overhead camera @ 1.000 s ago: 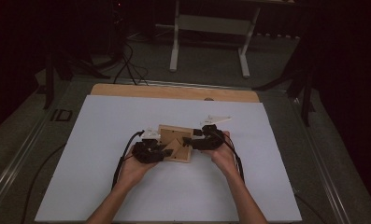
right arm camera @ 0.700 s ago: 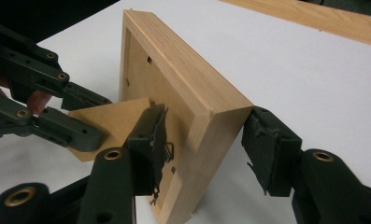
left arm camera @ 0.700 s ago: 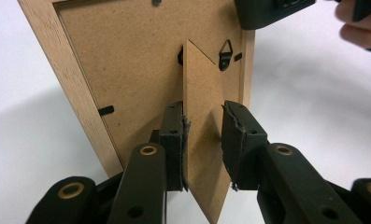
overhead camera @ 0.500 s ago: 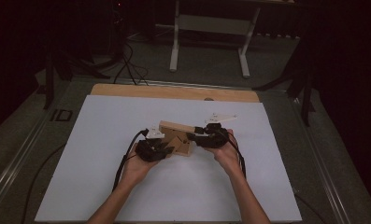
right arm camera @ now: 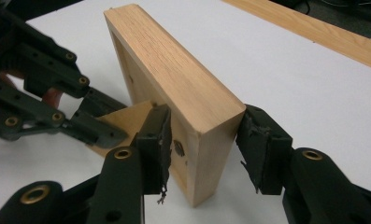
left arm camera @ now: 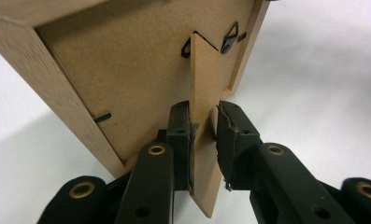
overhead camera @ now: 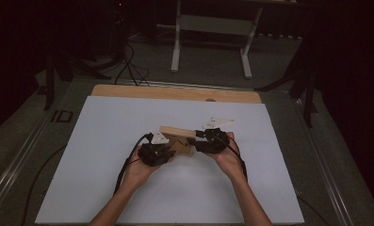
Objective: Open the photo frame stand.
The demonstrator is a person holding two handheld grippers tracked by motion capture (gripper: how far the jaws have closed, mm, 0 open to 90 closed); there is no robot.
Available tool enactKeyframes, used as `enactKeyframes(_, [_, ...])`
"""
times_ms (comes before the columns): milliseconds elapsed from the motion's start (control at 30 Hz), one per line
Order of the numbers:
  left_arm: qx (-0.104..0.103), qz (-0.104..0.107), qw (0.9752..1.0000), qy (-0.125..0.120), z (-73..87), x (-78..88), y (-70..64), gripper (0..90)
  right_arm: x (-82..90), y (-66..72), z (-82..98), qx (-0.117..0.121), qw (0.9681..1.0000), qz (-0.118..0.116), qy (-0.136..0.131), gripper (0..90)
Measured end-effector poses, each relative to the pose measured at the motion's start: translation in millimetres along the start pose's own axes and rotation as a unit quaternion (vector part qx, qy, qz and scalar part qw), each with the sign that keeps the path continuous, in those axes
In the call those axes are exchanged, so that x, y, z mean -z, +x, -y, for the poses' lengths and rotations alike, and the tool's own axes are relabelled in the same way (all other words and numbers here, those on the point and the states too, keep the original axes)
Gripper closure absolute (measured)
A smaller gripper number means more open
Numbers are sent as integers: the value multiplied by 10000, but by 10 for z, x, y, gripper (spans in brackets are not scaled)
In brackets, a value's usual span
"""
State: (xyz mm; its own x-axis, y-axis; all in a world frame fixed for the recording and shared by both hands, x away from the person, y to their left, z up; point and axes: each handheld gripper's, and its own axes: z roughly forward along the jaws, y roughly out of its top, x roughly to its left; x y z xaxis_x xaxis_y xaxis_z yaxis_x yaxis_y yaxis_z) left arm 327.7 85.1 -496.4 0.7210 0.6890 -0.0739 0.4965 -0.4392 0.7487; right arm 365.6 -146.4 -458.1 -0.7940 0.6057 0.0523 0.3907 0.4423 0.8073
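Observation:
A wooden picture frame (overhead camera: pixel 177 136) stands on edge on the white mat between my two grippers. My right gripper (right arm camera: pixel 202 126) has just been closing and is shut on the frame's (right arm camera: pixel 174 79) near end, one pad on the back, one on the front. My left gripper (left arm camera: pixel 204 116) has just been closing around the fold-out stand (left arm camera: pixel 204 79) on the frame's fibreboard back (left arm camera: pixel 127 70). The left pad touches the stand; the right pad sits a hair off it. From above, the left gripper (overhead camera: pixel 168 149) is at the frame's left, the right gripper (overhead camera: pixel 197 141) at its right.
The white mat (overhead camera: pixel 104 155) covers most of the table, with a bare wooden strip (overhead camera: pixel 175 92) along the far edge. A grey metal stand (overhead camera: pixel 208 28) and cables (overhead camera: pixel 128 61) lie on the floor beyond. Black cables trail from both grippers toward the person.
The frame lay flat on the mat a second ago; it has been tipped up and now stands on edge. Both hands stayed roughly in place.

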Motion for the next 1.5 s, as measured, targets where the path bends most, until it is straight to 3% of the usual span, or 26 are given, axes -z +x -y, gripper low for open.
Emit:
enactKeyframes(267, [-68, 51, 9999, -83, 75, 12, -15, 765, 36, 96, 50, 23, 10000, 9, -7, 538])
enactKeyframes(967, [-94, 132, 9999, -4, 203, 20, -66, 752, 110, 317, 217, 207, 9996, 64, -166, 510])
enactKeyframes(1167, [-137, 82, 9999, 6, 223, 59, -42, 743, 122, 343, 219, 329, 9994, 72, -97, 511])
enactKeyframes(1500, [-93, 33, 9999, -19, 252, 108, -36, 705, 112, 384, 294, 287, 9994, 76, -173, 463])
